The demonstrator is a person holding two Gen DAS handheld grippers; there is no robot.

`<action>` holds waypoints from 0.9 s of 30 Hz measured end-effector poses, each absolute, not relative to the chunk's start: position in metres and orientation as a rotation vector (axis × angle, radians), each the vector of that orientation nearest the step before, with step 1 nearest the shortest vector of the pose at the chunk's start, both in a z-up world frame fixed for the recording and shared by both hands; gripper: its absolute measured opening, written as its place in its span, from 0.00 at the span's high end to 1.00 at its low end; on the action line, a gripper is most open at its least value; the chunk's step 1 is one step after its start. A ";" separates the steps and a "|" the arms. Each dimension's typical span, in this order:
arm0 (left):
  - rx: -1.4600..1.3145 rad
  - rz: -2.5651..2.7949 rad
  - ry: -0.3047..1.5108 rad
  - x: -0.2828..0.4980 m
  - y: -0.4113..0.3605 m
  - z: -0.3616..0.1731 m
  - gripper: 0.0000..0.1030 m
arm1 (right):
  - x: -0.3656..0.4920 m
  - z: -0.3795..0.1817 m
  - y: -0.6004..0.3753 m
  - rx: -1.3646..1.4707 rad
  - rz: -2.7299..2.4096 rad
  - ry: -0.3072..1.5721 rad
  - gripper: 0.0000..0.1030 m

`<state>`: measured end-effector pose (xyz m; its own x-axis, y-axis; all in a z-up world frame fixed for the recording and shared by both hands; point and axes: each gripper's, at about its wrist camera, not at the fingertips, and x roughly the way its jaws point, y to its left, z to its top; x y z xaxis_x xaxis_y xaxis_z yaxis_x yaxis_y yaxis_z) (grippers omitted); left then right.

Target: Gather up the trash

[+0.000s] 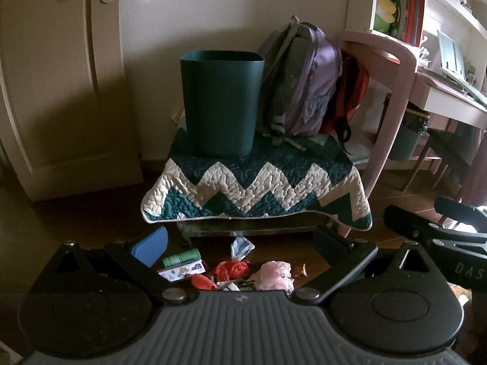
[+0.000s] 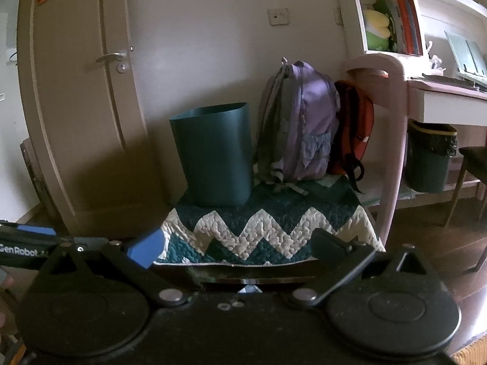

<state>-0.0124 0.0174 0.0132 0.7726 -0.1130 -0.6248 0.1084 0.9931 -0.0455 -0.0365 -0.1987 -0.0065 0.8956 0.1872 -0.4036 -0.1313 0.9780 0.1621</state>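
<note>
A bedroom or study room in a home.

A cream panelled door (image 2: 91,115) with a lever handle fills the left of the frame; a zigzag quilt (image 1: 255,182) at centre carries a purple backpack (image 2: 301,121) and a teal bin (image 1: 220,103). At upper right, white shelves (image 2: 392,18) hold books and a plush toy above a pink worktop (image 2: 447,97), with wooden floor (image 2: 432,243) below.

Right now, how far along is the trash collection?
Nothing looks done: the trash pile (red net, pink crumpled plastic, small carton, clear wrapper) lies on the floor in front of the quilt-covered stool. Nothing in hand: left gripper and right gripper are both open and empty. Left to do: pick up every piece and drop it into the dark green bin on the quilt; its inside is hidden.
</note>
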 end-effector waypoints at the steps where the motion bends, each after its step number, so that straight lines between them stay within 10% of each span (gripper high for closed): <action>1: -0.009 -0.123 0.676 -0.014 0.018 0.013 0.00 | -0.037 -0.006 -0.199 0.134 0.164 0.431 0.00; 27: -0.004 -0.137 0.660 -0.021 0.011 0.015 0.00 | -0.038 -0.008 -0.199 0.137 0.169 0.441 0.01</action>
<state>-0.0211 0.0112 0.0146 0.7812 -0.1284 -0.6109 0.1259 0.9909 -0.0473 -0.0382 -0.1988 -0.0081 0.8907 0.1915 -0.4122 -0.1322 0.9769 0.1681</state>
